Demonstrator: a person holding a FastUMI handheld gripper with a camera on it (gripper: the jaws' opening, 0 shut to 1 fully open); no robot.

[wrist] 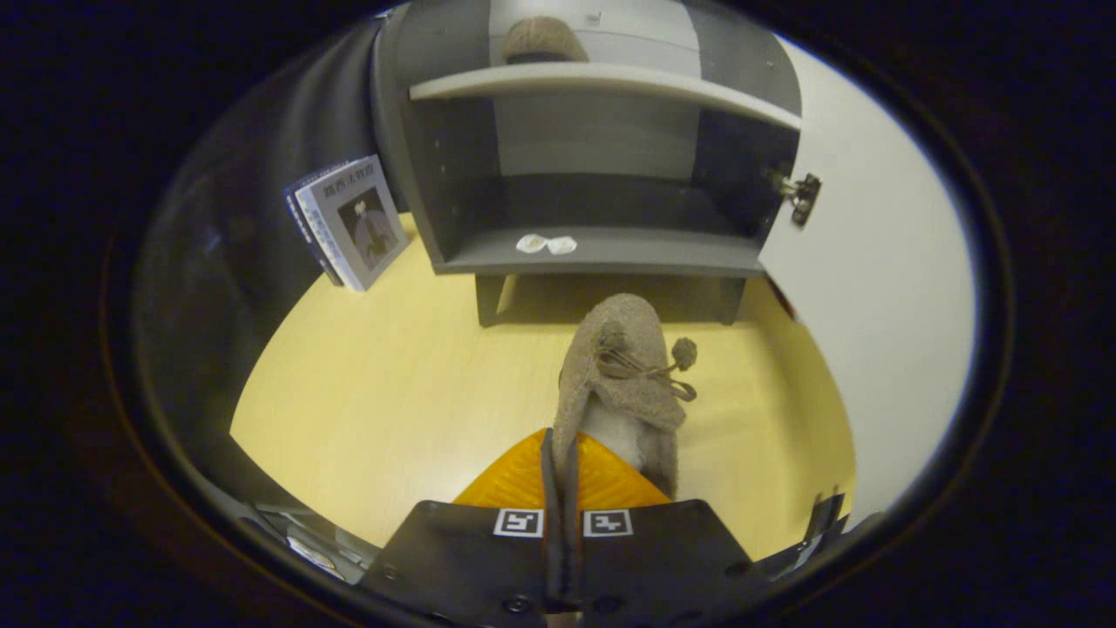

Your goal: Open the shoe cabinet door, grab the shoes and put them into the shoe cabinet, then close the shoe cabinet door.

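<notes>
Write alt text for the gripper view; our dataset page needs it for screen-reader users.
The gripper is shut on the heel edge of a brown fuzzy shoe, held just ahead of the open shoe cabinet. A matching shoe already sits on the upper shelf; two small white packets lie on the lower one, and books lean beside the cabinet.

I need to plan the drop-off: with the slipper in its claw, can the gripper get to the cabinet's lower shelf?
Probably yes. The claw is shut on the slipper, the door is swung open, and the lower shelf ahead holds only two small white packets.
</notes>
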